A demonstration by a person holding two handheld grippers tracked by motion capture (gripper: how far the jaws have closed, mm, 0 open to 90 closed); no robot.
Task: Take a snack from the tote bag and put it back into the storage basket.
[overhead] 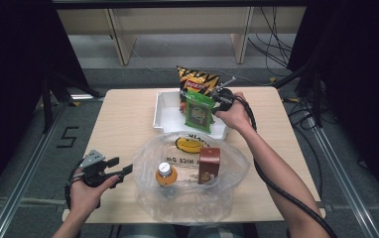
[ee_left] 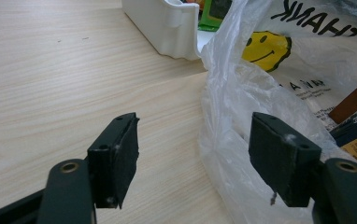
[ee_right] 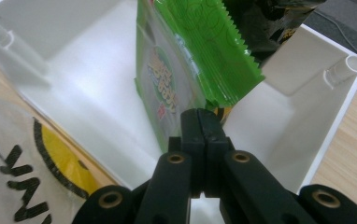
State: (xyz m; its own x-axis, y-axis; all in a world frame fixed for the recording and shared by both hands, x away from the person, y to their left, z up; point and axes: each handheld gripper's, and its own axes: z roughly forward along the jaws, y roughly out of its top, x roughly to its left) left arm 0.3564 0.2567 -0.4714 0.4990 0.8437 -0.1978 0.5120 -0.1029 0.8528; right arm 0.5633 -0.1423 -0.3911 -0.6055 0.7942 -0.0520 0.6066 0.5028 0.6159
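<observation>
Left gripper (overhead: 120,171), near edge of table (overhead: 123,119): resting in the hand, jaws standing wide apart w/ nothing between them; pads (ee_left: 127,154) aiming toward the plastic bag (overhead: 187,188), which is lying just beside it, toward table centre.

Plastic bag, near-centre: clear, crumpled, mouth gaping upward, smiley print on far side. Holding 2 items: orange-labelled bottle (overhead: 165,174) w/ silver cap, standing upright; brown box (overhead: 209,165), standing upright just beside it, apart from bottle.

Right gripper (overhead: 216,96), farther back, over the tray (overhead: 165,111): jaws pressed fully together, pinching the bottom corner of a green snack packet (overhead: 199,111). Seen in right gripper view, crimped edge of packet (ee_right: 204,56) is sitting in the pads' tips.

Key relation: packet is hanging straight ahead of right gripper, long axis roughly upright, lower end down in the tray, by its near wall. Right hand (overhead: 234,116) is the one on it; left hand is well apart. Bag mouth is lying on the near side of the tray, so likely next move is lift & carry toward the person.

White tray, far centre, touching bag's far edge: holding green packet plus an orange-black chip bag (overhead: 197,79) leaning at its back end. Rest of tray looking bare.
</observation>
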